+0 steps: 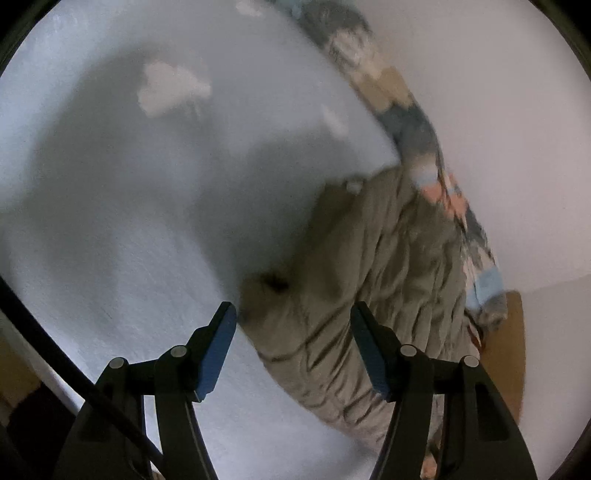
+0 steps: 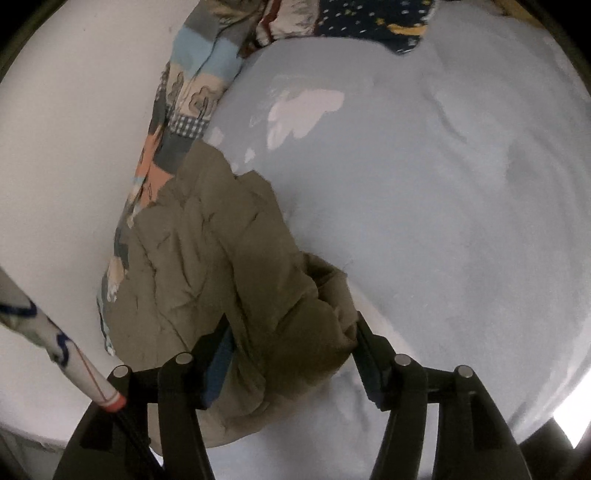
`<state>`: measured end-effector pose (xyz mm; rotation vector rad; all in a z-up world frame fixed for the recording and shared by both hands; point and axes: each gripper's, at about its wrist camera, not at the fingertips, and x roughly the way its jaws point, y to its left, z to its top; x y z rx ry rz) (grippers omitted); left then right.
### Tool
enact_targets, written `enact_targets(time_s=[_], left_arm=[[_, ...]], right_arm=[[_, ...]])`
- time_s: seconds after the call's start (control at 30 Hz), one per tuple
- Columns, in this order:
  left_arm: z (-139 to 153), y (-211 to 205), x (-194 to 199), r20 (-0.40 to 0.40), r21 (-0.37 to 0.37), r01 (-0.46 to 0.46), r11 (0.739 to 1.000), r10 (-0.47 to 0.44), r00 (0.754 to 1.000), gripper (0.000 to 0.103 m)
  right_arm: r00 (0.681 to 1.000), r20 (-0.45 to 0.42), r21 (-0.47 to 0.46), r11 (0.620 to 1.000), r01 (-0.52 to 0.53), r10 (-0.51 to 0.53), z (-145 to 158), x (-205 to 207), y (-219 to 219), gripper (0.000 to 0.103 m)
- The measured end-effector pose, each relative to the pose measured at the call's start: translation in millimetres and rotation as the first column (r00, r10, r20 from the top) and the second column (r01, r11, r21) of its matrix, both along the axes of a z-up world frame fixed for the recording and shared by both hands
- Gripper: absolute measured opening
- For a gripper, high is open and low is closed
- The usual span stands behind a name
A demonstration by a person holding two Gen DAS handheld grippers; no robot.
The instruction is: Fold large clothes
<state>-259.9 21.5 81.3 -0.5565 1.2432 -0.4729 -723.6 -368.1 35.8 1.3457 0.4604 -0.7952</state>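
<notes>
Jacket (image 2: 221, 258), olive and quilted, lying crumpled on a pale blue bed (image 2: 424, 203), up against a patchwork blanket (image 2: 192, 85) bunched along a white wall (image 2: 74, 147). Bed sheet dotted with white cloud prints (image 2: 299, 110), softly wrinkled, taking up most of both views. Dark blue starred fabric (image 2: 373, 22) heaped at the far end of the bed, beside a striped piece of cloth. Strip of brown floor (image 1: 513, 332) glimpsed past the blanket's end in the left view. White printed strap (image 2: 55, 343) with a red tip crossing the lower left corner of the right view. Left hand-held gripper (image 1: 293, 317) spread open just above the jacket's edge, one finger over bare sheet, the other over quilted fabric, nothing pinched. Right hand-held gripper (image 2: 291, 332) also spread, a thick fold of the jacket bulging between its fingers; pads not clearly pressing on it. Left view blurred.
</notes>
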Motion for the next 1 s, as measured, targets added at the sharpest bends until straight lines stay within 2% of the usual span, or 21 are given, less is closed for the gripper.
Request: enact_targets(time_s=[0.13, 0.2, 0.27, 0.3, 0.37, 0.4, 0.43, 0.47, 0.57, 0.63, 0.7, 0.73, 0.8, 0.83, 0.9, 0.93, 1.0], left_arm=[[27.1, -5.0, -0.2, 0.149, 0.067, -0.034, 0.997, 0.024, 0.989, 0.063], [39.0, -21.3, -6.0, 0.235, 0.115, 0.0, 0.993, -0.027, 0.972, 0.063], [46.4, -43.6, -14.9, 0.3, 0.161, 0.052, 0.986, -0.099, 0.949, 0.063], [52.0, -57.4, -21.2, 0.344, 0.194, 0.083, 0.978, -0.147, 0.927, 0.063], [60.1, -92.7, -43.9, 0.438, 0.276, 0.158, 0.948, -0.27, 0.857, 0.063], [61.2, -105.9, -51.9, 0.462, 0.303, 0.181, 0.935, -0.311, 0.831, 0.063], [61.9, -126.1, -63.9, 0.494, 0.344, 0.218, 0.913, -0.374, 0.785, 0.064], [61.0, -145.8, -74.9, 0.518, 0.384, 0.25, 0.889, -0.431, 0.739, 0.064], [51.6, -185.5, -95.9, 0.54, 0.481, 0.289, 0.828, -0.539, 0.646, 0.064], [43.3, -202.7, -100.8, 0.536, 0.527, 0.295, 0.797, -0.581, 0.613, 0.064], [34.9, -212.6, -99.1, 0.52, 0.56, 0.291, 0.775, -0.603, 0.605, 0.064], [29.4, -216.9, -95.0, 0.5, 0.573, 0.297, 0.764, -0.612, 0.612, 0.064], [17.1, -218.8, -84.9, 0.446, 0.592, 0.305, 0.746, -0.618, 0.647, 0.066], [9.1, -219.9, -77.1, 0.41, 0.594, 0.317, 0.739, -0.617, 0.671, 0.069], [0.2, -220.6, -65.3, 0.368, 0.563, 0.345, 0.751, -0.601, 0.709, 0.075], [-0.6, -219.9, -62.2, 0.362, 0.552, 0.349, 0.757, -0.594, 0.718, 0.076], [-1.4, -222.7, -61.5, 0.361, 0.567, 0.342, 0.749, -0.6, 0.714, 0.08]], right_arm=[[1.0, -0.017, -0.015, 1.0, 0.009, -0.009, 7.8, -1.0, 1.7, 0.067], [0.999, -0.006, 0.012, 0.999, 0.038, -0.038, 5.5, -5.7, -0.3, 0.067], [0.993, -0.026, 0.005, 0.993, 0.117, -0.117, 9.9, -20.9, -2.0, 0.067], [0.983, -0.063, -0.036, 0.984, 0.173, -0.175, 18.9, -31.1, -2.8, 0.067], [0.964, -0.08, -0.118, 0.963, 0.242, -0.253, 36.9, -44.9, -1.9, 0.068], [0.962, -0.067, -0.163, 0.954, 0.251, -0.265, 46.5, -46.4, -1.1, 0.069], [0.968, -0.049, -0.211, 0.95, 0.23, -0.245, 55.5, -41.3, -1.5, 0.069], [0.978, -0.05, -0.26, 0.949, 0.181, -0.201, 64.5, -30.4, -1.7, 0.069], [0.99, -0.139, -0.415, 0.909, -0.026, -0.035, 84.8, 25.5, 8.3, 0.069], [0.982, -0.174, -0.459, 0.875, -0.152, 0.079, 87.1, 65.2, 18.2, 0.069], [0.96, -0.223, -0.489, 0.833, -0.259, 0.168, 85.6, 104.1, 28.3, 0.069], [0.948, -0.256, -0.499, 0.815, -0.296, 0.187, 84.1, 118.2, 32.6, 0.069], [0.931, -0.294, -0.503, 0.794, -0.342, 0.215, 78.1, 138.1, 35.4, 0.069], [0.921, -0.314, -0.494, 0.788, -0.366, 0.231, 73.4, 149.0, 35.0, 0.069], [0.899, -0.36, -0.456, 0.794, -0.403, 0.25, 57.2, 163.3, 31.6, 0.068], [0.89, -0.374, -0.428, 0.804, -0.414, 0.259, 48.0, 167.9, 28.2, 0.068], [0.874, -0.399, -0.382, 0.816, -0.434, 0.278, 32.1, 172.9, 20.6, 0.068]])
